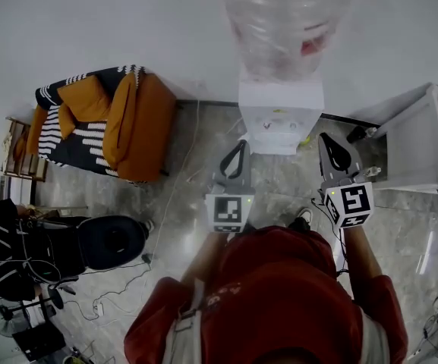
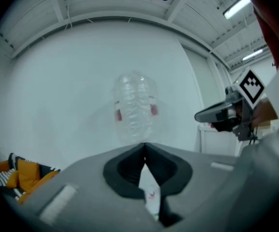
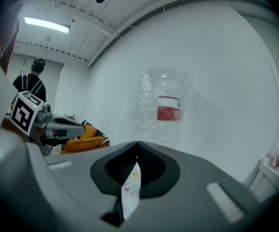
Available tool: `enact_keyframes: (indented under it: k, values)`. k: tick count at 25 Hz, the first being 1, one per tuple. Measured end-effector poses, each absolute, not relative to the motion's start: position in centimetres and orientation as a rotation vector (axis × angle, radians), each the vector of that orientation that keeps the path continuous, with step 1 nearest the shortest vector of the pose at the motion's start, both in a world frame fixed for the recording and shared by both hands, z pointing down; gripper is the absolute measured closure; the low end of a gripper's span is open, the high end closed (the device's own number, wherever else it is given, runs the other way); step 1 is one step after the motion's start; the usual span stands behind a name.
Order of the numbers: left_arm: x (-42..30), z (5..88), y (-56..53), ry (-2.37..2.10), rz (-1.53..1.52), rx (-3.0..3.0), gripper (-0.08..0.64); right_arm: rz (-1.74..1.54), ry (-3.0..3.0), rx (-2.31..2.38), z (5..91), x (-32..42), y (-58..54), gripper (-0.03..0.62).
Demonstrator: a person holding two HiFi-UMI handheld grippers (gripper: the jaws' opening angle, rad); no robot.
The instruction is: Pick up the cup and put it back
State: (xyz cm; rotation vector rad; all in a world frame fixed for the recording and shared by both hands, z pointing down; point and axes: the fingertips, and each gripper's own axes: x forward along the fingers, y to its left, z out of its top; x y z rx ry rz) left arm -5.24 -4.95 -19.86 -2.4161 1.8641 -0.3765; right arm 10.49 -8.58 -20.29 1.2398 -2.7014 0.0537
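No cup shows in any view. A white water dispenser [image 1: 282, 116] stands against the wall, with a large clear bottle [image 1: 283, 21] on top. Both grippers are held side by side in front of it, pointing at it. My left gripper [image 1: 241, 144] is shut, its tips touching, nothing between them. My right gripper [image 1: 325, 138] is also shut and empty. In the left gripper view the closed jaws [image 2: 144, 146] sit below the bottle [image 2: 135, 108], with the right gripper [image 2: 226, 114] to the right. In the right gripper view the closed jaws [image 3: 137, 144] point at the bottle [image 3: 163, 108].
An orange sofa [image 1: 105, 123] with striped cushions stands left of the dispenser. A white cabinet [image 1: 423, 142] is at the right. A black chair [image 1: 67, 245] and cables lie on the floor at the left. A person [image 3: 33, 81] stands far off.
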Motion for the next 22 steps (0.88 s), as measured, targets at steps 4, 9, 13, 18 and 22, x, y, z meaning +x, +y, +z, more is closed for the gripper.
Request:
enact_keyframes:
  k: [4,9,13,18,22]
  values:
    - [-5.0,-20.5,-4.7,1.884,-0.305,-2.415,0.563,0.049,-2.705,1.222,-20.4,10.4,-8.2,0.592]
    - [-4.6,-20.3,-4.4,1.867,-0.326,-2.399,0.563,0.046,-2.716,1.211,-20.0,10.7,-7.7,0.592]
    - [-4.2,-20.1,-4.4,1.879,-0.309,-2.412,0.563,0.052,-2.727,1.251,-20.1,11.4,-7.6,0.592]
    - [-3.6,-20.1,-4.4,1.862,-0.329,-2.422,0.563,0.068,-2.722,1.265,-20.0,12.1,-7.6,0.592]
    - [-3.2,-20.2,-4.4,1.856,-0.326,-2.421,0.563,0.084,-2.721,1.264,-19.9,12.4,-7.5,0.592]
